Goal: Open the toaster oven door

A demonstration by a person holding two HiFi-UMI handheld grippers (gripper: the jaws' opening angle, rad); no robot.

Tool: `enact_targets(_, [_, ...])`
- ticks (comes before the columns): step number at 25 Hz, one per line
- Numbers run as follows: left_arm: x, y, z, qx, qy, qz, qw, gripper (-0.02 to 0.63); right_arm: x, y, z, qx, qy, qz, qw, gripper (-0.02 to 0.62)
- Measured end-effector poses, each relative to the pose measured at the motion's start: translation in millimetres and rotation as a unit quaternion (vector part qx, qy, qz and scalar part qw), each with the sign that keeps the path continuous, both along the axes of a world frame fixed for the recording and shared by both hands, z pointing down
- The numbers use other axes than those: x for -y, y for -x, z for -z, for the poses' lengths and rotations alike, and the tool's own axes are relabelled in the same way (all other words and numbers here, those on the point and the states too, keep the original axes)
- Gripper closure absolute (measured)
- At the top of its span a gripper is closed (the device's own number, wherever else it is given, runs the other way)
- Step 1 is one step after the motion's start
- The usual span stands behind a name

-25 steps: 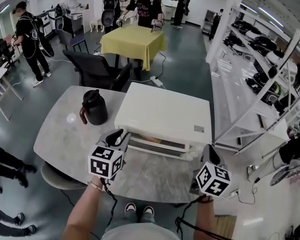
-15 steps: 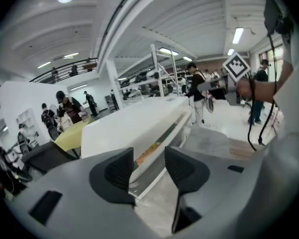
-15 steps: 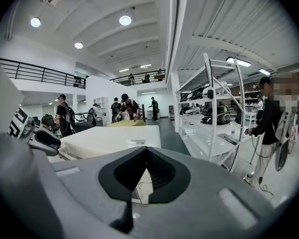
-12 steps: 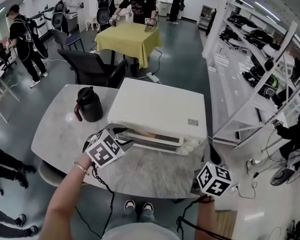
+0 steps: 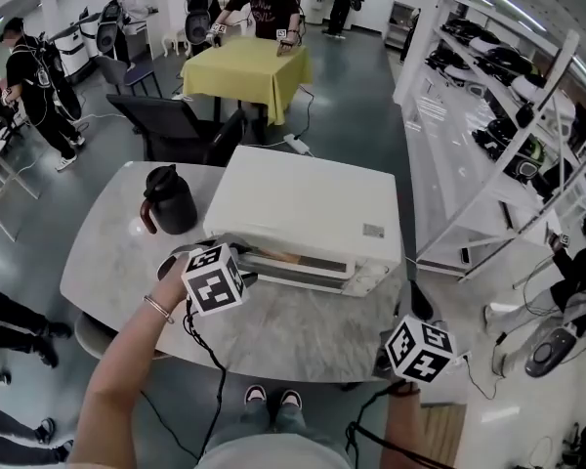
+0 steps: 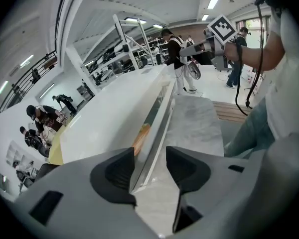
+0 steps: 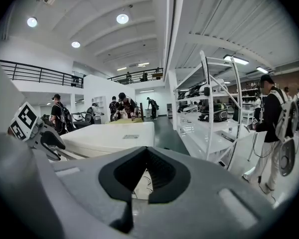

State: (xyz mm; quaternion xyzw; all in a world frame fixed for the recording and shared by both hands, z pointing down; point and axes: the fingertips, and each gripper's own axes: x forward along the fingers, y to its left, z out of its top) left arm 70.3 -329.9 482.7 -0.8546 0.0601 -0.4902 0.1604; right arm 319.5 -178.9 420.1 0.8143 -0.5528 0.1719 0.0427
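A white toaster oven [image 5: 313, 213] stands on the marble table [image 5: 303, 330], its door shut and the handle bar [image 5: 298, 274] running along the front. My left gripper [image 5: 242, 265] is at the bar's left end, pointing down at it. In the left gripper view the handle [image 6: 162, 113] passes between the jaws of the left gripper [image 6: 149, 156], which have just been opening; the pads stand apart from it. Something orange [image 6: 141, 136] shows behind the door glass. My right gripper [image 5: 416, 311] hangs off the oven's right front corner, shut and empty, with its tips meeting [image 7: 147, 151].
A black thermos jug [image 5: 168, 200] sits on the table left of the oven. Behind are a black chair [image 5: 176, 125] and a yellow-covered table [image 5: 242, 71] with people around it. White shelving [image 5: 488, 135] lines the right side.
My left gripper has rolled over and dropped to the left end of the oven's handle, and its jaws have opened wider. The right gripper has shifted only slightly.
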Motion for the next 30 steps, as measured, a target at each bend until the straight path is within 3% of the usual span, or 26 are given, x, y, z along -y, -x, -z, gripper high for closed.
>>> enact_targets(13, [-9.9,6.8,-0.7,-0.020,0.034,0.014,0.9991,0.406,1.9,6.2,-1.6,0.001,0.001,0.009,1.000,0.591])
enact_targets(30, [-49.2,26.0,-16.1,-0.049,0.030,0.053,0.9970,0.405,13.9,20.2,1.5,-0.006,0.004,0.049,0.999,0.591])
